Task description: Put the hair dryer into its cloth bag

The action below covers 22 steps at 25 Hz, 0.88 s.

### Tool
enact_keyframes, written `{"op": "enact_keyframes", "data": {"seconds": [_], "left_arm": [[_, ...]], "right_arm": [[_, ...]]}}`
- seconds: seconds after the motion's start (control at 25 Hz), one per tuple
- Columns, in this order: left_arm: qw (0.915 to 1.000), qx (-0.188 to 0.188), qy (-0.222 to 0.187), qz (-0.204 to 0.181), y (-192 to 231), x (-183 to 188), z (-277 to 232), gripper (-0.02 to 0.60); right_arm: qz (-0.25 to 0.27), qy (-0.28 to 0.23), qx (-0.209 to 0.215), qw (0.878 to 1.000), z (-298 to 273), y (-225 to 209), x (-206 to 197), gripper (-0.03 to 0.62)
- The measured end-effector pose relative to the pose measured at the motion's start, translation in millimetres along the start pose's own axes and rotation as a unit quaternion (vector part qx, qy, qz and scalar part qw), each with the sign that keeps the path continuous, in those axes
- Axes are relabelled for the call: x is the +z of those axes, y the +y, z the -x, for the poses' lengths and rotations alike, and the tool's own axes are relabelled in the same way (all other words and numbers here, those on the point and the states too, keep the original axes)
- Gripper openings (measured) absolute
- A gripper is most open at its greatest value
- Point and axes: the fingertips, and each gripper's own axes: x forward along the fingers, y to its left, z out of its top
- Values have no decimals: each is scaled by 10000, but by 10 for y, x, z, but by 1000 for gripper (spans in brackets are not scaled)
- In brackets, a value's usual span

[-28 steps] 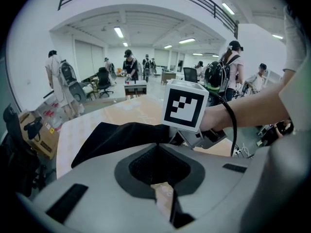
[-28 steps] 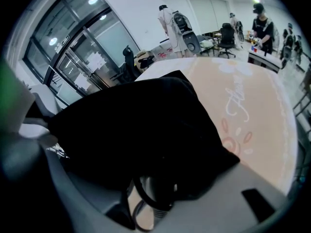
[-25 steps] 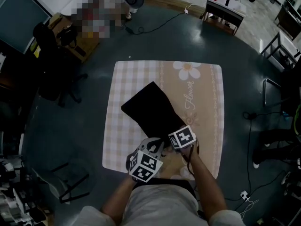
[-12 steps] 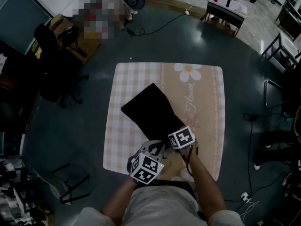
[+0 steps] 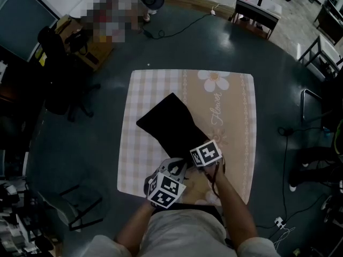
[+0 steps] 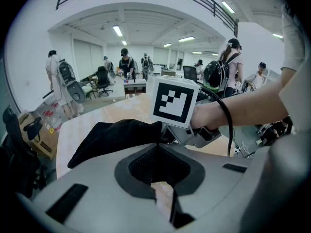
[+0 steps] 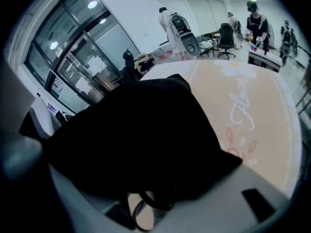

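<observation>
- Narrowing almost to a close, the left gripper (image 6: 165,205) is seen nearest the person, nothing between its jaws.
- The right gripper (image 7: 146,198) is spread wide around the cloth bag (image 5: 169,122), beside a cord (image 7: 154,208).
- The bag is laid across the checked mat (image 5: 236,122) on the surface (image 5: 278,90).

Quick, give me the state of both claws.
Left claw: closed, apparently pinching the edge of the cloth bag.
Right claw: spread wide, clamped around the bulging cloth bag; a cord pokes out beneath.
</observation>
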Motion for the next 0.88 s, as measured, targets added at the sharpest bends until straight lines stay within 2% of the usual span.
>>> {"op": "enact_keyframes", "data": {"seconds": [0.32,0.88], "left_arm": [[10000,1,-32,29,-5,15,17,15],[9999,-49,23,113,44,-46,-16,15]], "right_arm": [[-73,-129,115,9998,-4,48,79,225],[-172,-168,23,9997,-171,-1,113,227]]}}
